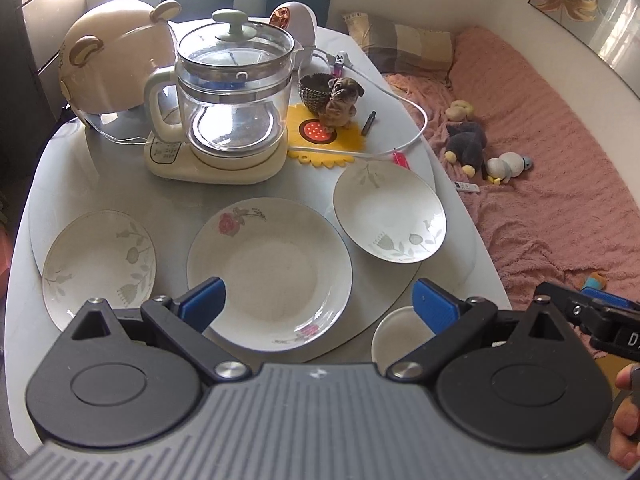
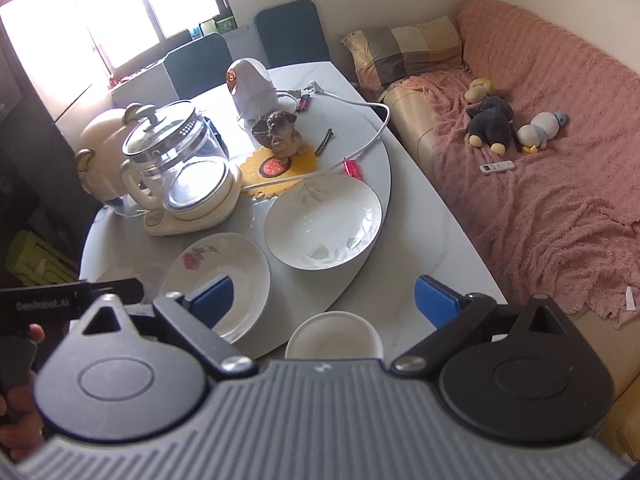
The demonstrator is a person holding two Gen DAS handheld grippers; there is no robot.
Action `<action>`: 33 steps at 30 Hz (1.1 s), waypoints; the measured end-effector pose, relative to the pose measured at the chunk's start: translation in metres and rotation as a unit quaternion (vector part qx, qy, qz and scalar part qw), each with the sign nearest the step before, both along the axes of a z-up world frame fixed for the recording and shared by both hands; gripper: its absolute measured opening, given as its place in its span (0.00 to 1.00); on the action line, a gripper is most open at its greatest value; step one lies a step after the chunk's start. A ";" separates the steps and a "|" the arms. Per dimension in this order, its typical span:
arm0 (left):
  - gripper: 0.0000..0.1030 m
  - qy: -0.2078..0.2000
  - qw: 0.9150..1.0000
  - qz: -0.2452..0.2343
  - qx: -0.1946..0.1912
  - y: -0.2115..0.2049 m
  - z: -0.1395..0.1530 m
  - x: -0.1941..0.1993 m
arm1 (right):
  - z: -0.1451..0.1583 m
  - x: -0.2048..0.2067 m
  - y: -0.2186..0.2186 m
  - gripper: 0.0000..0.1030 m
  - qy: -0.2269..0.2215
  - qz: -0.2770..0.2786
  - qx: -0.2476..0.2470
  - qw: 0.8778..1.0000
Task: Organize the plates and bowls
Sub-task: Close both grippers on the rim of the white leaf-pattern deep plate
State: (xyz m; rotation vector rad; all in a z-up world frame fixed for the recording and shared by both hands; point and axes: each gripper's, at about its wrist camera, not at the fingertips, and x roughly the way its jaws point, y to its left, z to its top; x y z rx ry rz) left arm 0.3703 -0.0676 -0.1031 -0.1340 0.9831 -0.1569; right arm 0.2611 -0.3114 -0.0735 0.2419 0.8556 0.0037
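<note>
The rose plate (image 1: 269, 272) lies flat on the turntable (image 1: 448, 276), straight ahead of your left gripper (image 1: 318, 300), whose fingers are spread wide with nothing between them; its near rim faces you. The small white bowl (image 2: 334, 336) sits just under your right gripper (image 2: 324, 300), also wide apart and empty, near the table edge. A leaf bowl (image 1: 390, 210) sits to the right, a leaf plate (image 1: 98, 262) to the left; the kettle (image 1: 224, 108) blocks the far side, so the open room is on the near side.
</note>
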 end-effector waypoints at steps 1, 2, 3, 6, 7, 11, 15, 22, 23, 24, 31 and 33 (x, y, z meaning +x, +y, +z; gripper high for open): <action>0.98 0.005 1.000 0.003 -0.002 -0.002 -0.002 0.006 | -0.003 0.005 -0.003 0.96 0.005 0.003 0.002 1.000; 0.98 0.011 1.000 0.005 -0.006 -0.005 -0.006 0.013 | -0.006 0.010 -0.005 0.96 0.009 0.007 0.004 1.000; 0.98 0.017 1.000 0.005 -0.007 -0.008 -0.010 0.019 | -0.009 0.014 -0.006 0.96 0.011 0.013 0.004 1.000; 0.98 0.037 0.999 0.004 -0.008 -0.018 -0.023 0.041 | -0.021 0.033 -0.012 0.96 0.021 0.021 0.001 1.000; 0.98 0.037 0.999 0.003 -0.010 -0.021 -0.026 0.047 | -0.024 0.039 -0.015 0.95 0.025 0.019 0.001 1.000; 0.97 0.049 0.999 0.000 -0.004 -0.038 -0.042 0.074 | -0.043 0.069 -0.030 0.92 0.036 0.024 -0.006 0.999; 0.97 0.059 0.998 -0.005 -0.007 -0.052 -0.056 0.099 | -0.066 0.104 -0.040 0.84 0.055 0.052 -0.010 0.997; 0.96 0.060 0.997 -0.008 -0.040 -0.065 -0.083 0.146 | -0.092 0.156 -0.057 0.75 0.065 0.068 0.007 0.996; 0.96 0.058 0.997 -0.012 -0.047 -0.066 -0.086 0.153 | -0.097 0.164 -0.059 0.74 0.070 0.070 0.008 0.995; 0.94 0.060 0.997 -0.015 -0.053 -0.067 -0.089 0.159 | -0.102 0.169 -0.059 0.72 0.074 0.070 0.007 0.995; 0.78 0.080 0.996 -0.021 -0.046 -0.077 -0.121 0.203 | -0.138 0.197 -0.060 0.68 0.106 0.061 0.023 0.992; 0.72 0.091 0.995 -0.013 -0.038 -0.076 -0.132 0.215 | -0.146 0.201 -0.061 0.67 0.111 0.058 0.029 0.992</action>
